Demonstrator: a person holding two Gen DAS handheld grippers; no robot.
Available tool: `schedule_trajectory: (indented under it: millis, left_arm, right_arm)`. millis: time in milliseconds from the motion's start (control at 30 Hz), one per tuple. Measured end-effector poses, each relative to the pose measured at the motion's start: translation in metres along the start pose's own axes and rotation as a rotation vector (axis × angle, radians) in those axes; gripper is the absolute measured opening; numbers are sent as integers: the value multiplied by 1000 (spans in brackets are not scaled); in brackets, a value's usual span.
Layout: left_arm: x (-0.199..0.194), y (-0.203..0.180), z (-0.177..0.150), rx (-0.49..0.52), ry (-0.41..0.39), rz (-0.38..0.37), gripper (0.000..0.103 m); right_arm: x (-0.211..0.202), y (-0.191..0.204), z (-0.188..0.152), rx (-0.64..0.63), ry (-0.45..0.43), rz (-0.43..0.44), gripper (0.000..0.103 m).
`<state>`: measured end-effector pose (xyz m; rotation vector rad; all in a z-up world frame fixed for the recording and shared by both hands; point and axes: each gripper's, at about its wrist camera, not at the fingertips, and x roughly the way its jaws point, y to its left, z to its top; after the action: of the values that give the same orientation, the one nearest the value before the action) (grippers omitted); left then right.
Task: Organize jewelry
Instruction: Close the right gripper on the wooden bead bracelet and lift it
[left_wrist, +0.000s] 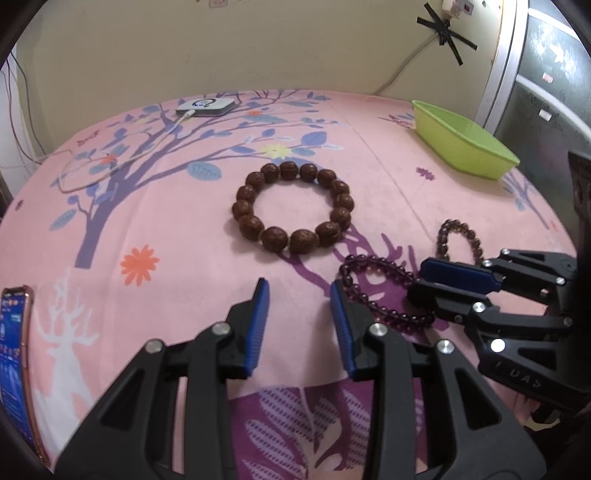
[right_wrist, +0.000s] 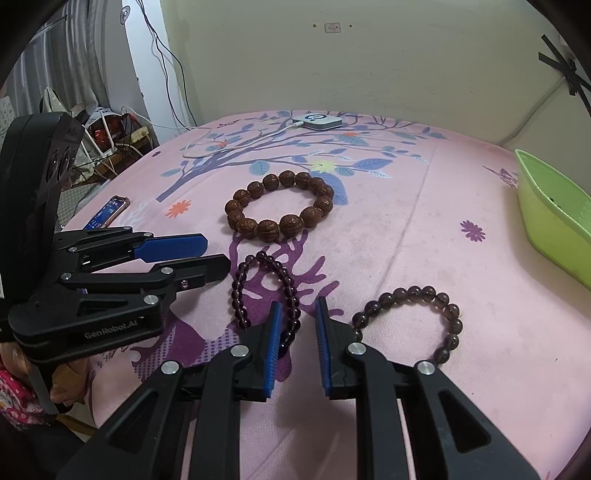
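Left wrist view: the left claw (left_wrist: 297, 286) is hovering low over the pink bed (left_wrist: 166, 221), fingers sitting apart with nothing between them. The big brown bracelet (left_wrist: 273, 236) is lying flat straight ahead of it, and the purple bracelet (left_wrist: 373, 258) is lying just beside its right finger. The right claw (left_wrist: 421, 280) is poking in from the side, near the purple bracelet and the smoky bracelet (left_wrist: 448, 223). The green tray (left_wrist: 461, 147) is waiting well apart, at the far right edge of the bed.

Right wrist view: the right claw's fingers are showing only a narrow gap, and they're gripping nothing. The purple bracelet is running partly under its left finger and the smoky one is curling just past its right finger.

So I'm guessing we're right at the start: nothing's picked up and nothing's showing in the tray. The next move is probably calling for one claw to straddle a bracelet's strand, pinch it and carry it to the tray. Those beads look like they'd be rolling out of a sloppy pinch.
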<state>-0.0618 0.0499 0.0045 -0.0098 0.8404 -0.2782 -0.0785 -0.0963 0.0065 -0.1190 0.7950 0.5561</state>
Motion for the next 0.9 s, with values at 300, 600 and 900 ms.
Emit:
schedule_trajectory:
  millis: [300,600,900]
  left_arm:
    - [-2,-12,7,29,-14,-49,34]
    - [7,-23,8,65,28,-61,34]
    - [-8,11,22,-34,-18,-70,41]
  right_arm:
    - [-2,-4,-2,19,-2,30,0]
    - [-3,-8,-3,31,-2,51,0]
    - [-11,-13,13,45,-29,110,0]
